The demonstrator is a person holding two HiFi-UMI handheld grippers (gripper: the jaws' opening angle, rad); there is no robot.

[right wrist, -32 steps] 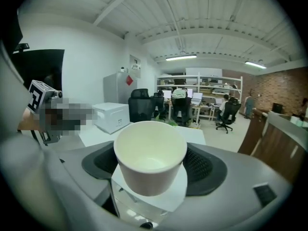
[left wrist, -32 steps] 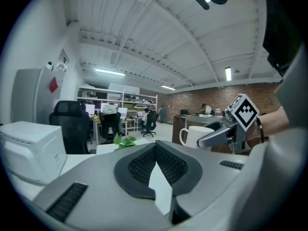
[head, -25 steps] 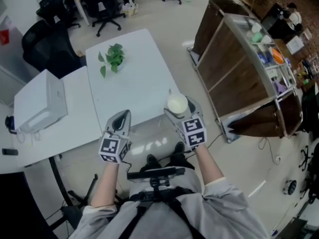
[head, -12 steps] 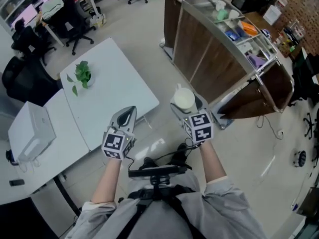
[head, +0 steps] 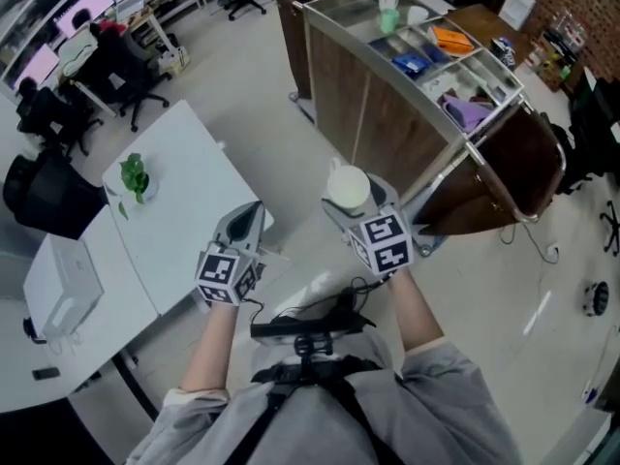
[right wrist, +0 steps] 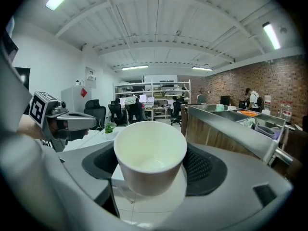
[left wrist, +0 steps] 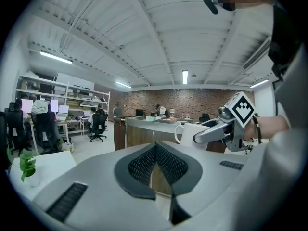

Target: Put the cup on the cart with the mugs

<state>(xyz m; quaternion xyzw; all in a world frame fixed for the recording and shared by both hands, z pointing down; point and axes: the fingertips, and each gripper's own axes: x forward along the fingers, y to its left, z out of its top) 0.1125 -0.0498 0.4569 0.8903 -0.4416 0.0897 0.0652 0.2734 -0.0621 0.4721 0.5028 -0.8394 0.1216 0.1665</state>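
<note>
A white empty cup (right wrist: 150, 154) sits upright between the jaws of my right gripper (right wrist: 151, 165), which is shut on it. In the head view the cup (head: 348, 186) is held over the floor, just short of the wood-sided cart (head: 407, 114). The cart's steel top tray (head: 354, 13) holds two pale mugs (head: 389, 8) at its far end, plus coloured packets. My left gripper (head: 247, 226) hangs beside the white table's corner, its jaws shut with nothing between them. The left gripper view shows the cup (left wrist: 192, 134) and its handle side-on.
A white table (head: 179, 211) with a small potted plant (head: 133, 175) lies at the left, with a white box (head: 63, 284) on the adjoining desk. Office chairs (head: 121, 71) and seated people fill the far left. Cables (head: 538, 255) trail on the floor at the right.
The view has swung toward the cart, which now lies directly ahead and closer. Both grippers keep their pose, the right one still holding the cup; the table has slid left.
</note>
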